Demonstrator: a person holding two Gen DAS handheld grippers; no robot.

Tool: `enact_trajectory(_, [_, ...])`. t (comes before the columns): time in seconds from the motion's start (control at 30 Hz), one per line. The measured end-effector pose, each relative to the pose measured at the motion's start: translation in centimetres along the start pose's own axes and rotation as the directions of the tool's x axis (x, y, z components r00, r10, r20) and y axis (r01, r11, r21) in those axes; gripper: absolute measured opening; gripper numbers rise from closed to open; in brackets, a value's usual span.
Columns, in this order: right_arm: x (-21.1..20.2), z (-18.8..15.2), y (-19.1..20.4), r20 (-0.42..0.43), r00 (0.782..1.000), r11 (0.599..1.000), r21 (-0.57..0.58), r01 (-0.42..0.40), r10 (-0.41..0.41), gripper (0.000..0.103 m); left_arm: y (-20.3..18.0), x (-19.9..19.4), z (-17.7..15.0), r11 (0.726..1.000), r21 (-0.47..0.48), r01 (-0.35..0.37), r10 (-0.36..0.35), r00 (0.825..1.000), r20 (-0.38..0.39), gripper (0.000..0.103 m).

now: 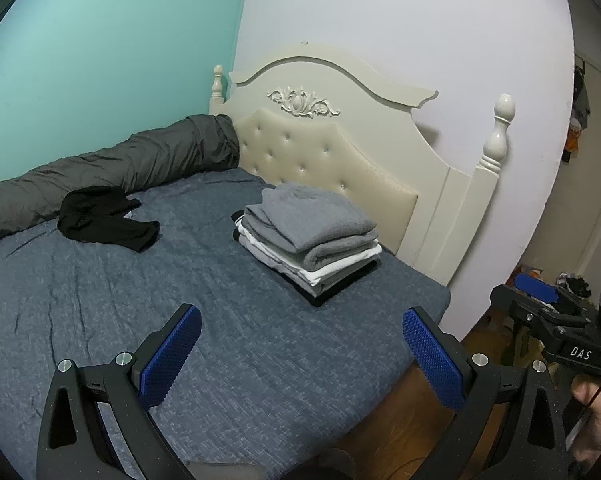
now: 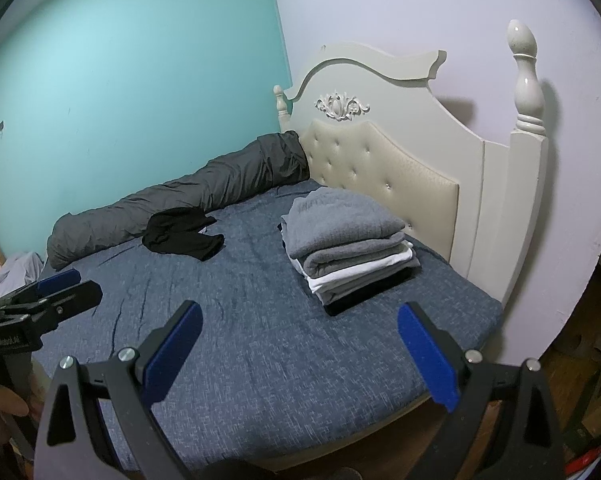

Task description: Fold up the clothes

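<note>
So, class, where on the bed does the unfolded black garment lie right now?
The black garment lies crumpled on the blue bedsheet, toward the teal-wall side, touching the rolled grey duvet and well apart from the folded stack by the headboard.

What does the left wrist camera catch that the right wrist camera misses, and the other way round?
Only the left wrist view shows the right gripper from the side, off the bed's edge, with clutter on the floor behind it. Only the right wrist view shows the left gripper from the side and pale fabric at the bed's far corner. Both show the blue bed sheet, the stack of folded clothes, the crumpled black garment, the rolled grey duvet and the cream headboard. Each camera's own gripper is open and empty.
</note>
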State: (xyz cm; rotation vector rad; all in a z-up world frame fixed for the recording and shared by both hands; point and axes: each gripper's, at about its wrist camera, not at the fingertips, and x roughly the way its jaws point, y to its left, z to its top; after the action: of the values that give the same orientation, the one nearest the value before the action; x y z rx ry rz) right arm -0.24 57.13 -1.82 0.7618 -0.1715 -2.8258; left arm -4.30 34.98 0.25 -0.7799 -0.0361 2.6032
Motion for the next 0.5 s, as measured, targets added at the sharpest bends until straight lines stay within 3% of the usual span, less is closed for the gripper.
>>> enact_trajectory(0.5, [0.5,-0.54,-0.21,-0.016,1.0,1.0,0.005,0.006,-0.006,0.099,-0.18,-0.11,-0.37,1.0,0.011,-0.012,0.012,1.0,0.015,0.103])
